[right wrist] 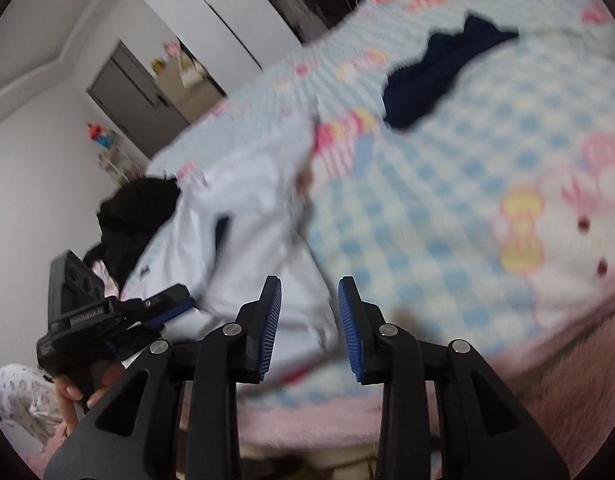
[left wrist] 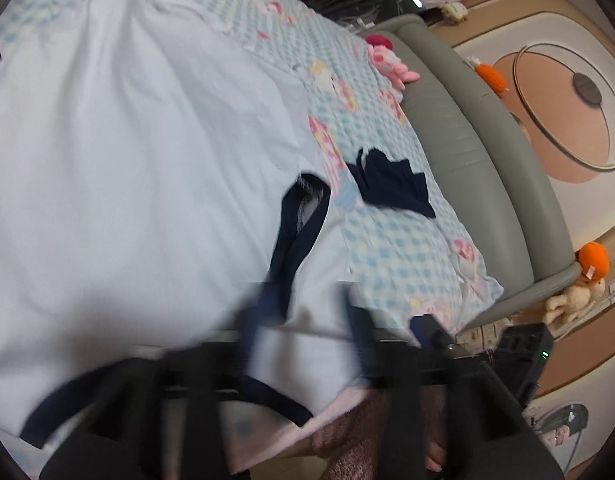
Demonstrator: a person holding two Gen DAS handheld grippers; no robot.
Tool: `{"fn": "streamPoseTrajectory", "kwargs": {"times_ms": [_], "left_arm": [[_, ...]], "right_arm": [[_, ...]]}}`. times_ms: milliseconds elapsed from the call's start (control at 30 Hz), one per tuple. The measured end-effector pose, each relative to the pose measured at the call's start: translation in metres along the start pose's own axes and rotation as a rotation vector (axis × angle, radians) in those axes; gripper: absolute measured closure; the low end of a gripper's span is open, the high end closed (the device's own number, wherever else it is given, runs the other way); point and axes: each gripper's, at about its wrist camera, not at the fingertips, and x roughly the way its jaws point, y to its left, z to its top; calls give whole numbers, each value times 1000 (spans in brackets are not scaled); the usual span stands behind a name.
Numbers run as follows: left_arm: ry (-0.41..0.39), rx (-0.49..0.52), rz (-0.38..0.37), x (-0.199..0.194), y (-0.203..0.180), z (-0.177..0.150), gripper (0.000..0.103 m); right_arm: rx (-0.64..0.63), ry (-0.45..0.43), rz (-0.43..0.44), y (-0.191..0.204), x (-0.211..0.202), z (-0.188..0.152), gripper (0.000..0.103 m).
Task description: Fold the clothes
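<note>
Both hand-held grippers are hovering over the near edge of a bed. Seen in its own view, the left gripper (left wrist: 303,320) is blurred, its jaws standing wide apart with a fold of the white shirt (left wrist: 119,152) lying between them; whether the pads are pressing it cannot be told. This shirt, trimmed in navy, is spreading across the left of the bed. From its own camera, the right gripper (right wrist: 309,320) is showing its blue ribbed pads parted, gripping nothing, with the shirt's edge lying just beyond its left finger. A dark navy garment (right wrist: 435,76) is lying crumpled farther back, well apart from both grippers. Writing on the left gripper's body is too small to read. A blue-checked blanket (right wrist: 447,208) with pink cartoon figures is covering the bed. A grey padded headboard (left wrist: 467,152) is running along the far side.
</note>
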Motion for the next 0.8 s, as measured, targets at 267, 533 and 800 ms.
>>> {"fn": "streamPoseTrajectory", "kwargs": {"times_ms": [267, 533, 800], "left_arm": [[29, 100, 67, 30, -22, -6, 36], [99, 193, 192, 53, -21, -7, 82], [117, 201, 275, 33, -17, -12, 95]], "right_arm": [[-71, 102, -92, 7, 35, -11, 72], [-68, 124, -89, 4, 38, -17, 71], [-131, 260, -218, 8, 53, -28, 72]]}}
